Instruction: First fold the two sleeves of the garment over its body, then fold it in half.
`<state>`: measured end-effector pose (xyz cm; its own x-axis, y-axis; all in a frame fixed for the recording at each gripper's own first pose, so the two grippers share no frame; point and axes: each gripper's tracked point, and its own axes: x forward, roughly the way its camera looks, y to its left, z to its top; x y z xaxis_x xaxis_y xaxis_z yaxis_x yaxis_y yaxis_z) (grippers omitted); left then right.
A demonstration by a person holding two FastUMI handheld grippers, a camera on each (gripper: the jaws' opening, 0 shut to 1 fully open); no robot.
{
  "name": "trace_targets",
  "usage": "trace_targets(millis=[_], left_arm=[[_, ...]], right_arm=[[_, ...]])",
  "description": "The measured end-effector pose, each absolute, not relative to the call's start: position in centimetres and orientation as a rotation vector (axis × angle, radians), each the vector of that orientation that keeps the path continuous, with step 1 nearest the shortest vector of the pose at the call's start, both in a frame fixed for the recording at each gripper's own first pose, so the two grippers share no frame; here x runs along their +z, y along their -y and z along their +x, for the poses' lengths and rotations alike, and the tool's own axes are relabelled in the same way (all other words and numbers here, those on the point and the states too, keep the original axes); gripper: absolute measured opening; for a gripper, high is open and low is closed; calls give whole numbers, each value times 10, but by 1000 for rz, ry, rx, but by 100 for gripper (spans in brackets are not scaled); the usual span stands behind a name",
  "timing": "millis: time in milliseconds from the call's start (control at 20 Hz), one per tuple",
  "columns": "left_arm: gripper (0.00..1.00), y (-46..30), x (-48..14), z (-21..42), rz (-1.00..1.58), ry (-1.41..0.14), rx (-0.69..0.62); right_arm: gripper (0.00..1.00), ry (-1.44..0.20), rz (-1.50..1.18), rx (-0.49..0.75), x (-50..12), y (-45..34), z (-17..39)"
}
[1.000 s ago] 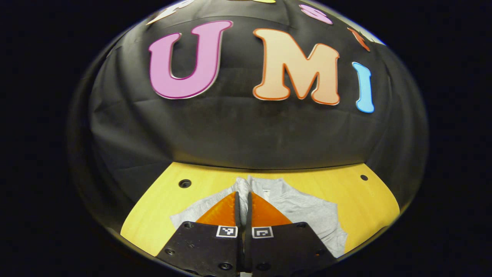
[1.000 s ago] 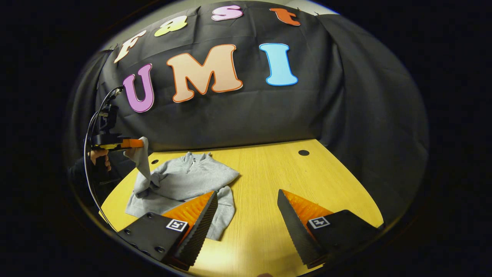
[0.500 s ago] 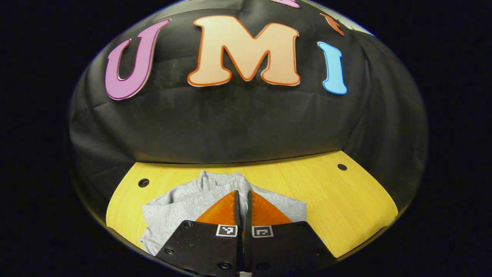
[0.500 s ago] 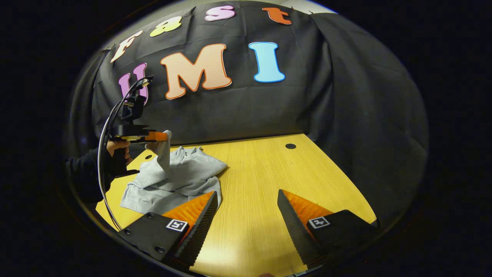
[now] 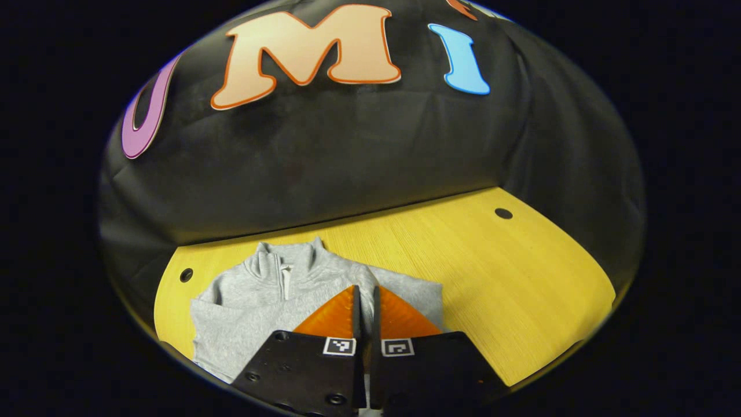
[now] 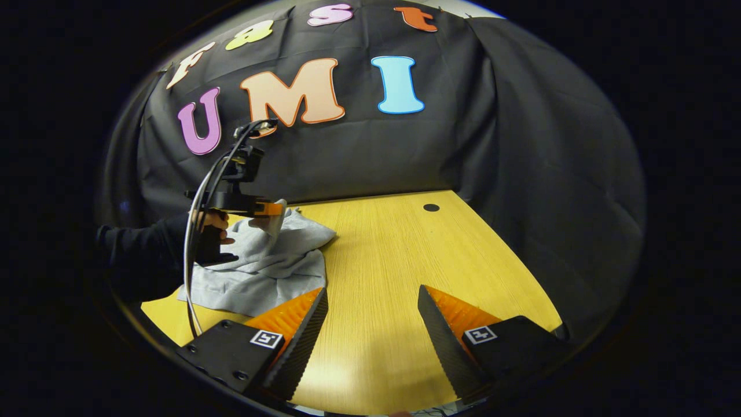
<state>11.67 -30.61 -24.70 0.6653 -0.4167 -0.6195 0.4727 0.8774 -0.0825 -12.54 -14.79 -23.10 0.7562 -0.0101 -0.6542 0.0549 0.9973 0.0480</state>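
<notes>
Left tongs (image 5: 365, 301) pinched together on a sleeve (image 6: 277, 219) of the grey garment (image 5: 255, 301), cloth caught between the fingers and lifted clear of the desk (image 5: 521, 289). From the right gripper view, left tongs (image 6: 277, 209) seen at about ten o'clock, held by a hand (image 6: 213, 223) in a dark cuff, sleeve hanging in a short drape above the garment's body (image 6: 272, 272). Garment lying at the eight o'clock side of the desk (image 6: 393, 260), collar (image 5: 283, 263) and short zip pointing to twelve in the left gripper view, well short of the desk's far edge.

Right tongs (image 6: 370, 324) spread wide, gripping nothing, poised over bare wood just to the three o'clock side of the grey cloth.

Judging by the lie of things: first sleeve fold in mid-carry, not yet laid down. Risks from here:

- Release too high or too soon, and the sleeve likely to crumple in a heap instead of lying flat across the chest.
- Pull carried too far toward three o'clock, and the whole body likely to drag or bunch, since nothing pins it down.
- Thin pinch on soft knit; a slip mid-swing would drop the cuff short.
- Already some rumpling at the near hem in the right gripper view; folding over it would lock in the wrinkles and spoil the later half-fold.
</notes>
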Motion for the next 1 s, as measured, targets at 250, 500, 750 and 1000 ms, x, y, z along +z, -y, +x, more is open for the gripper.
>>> trace_targets(millis=[250,500,750,1000], left_arm=[[74,311,-244,108,16,-670,-497],[96,264,-218,100,-33,-603,-390],[96,180,-198,79,-21,-569,-264],[96,106,-195,60,-21,-555,-175]], right_arm=[[98,-716,61,13,-236,143,-125],[94,-710,70,108,-242,132,-118],[94,-713,112,193,-249,112,-105],[98,-710,117,215,-257,71,-69]])
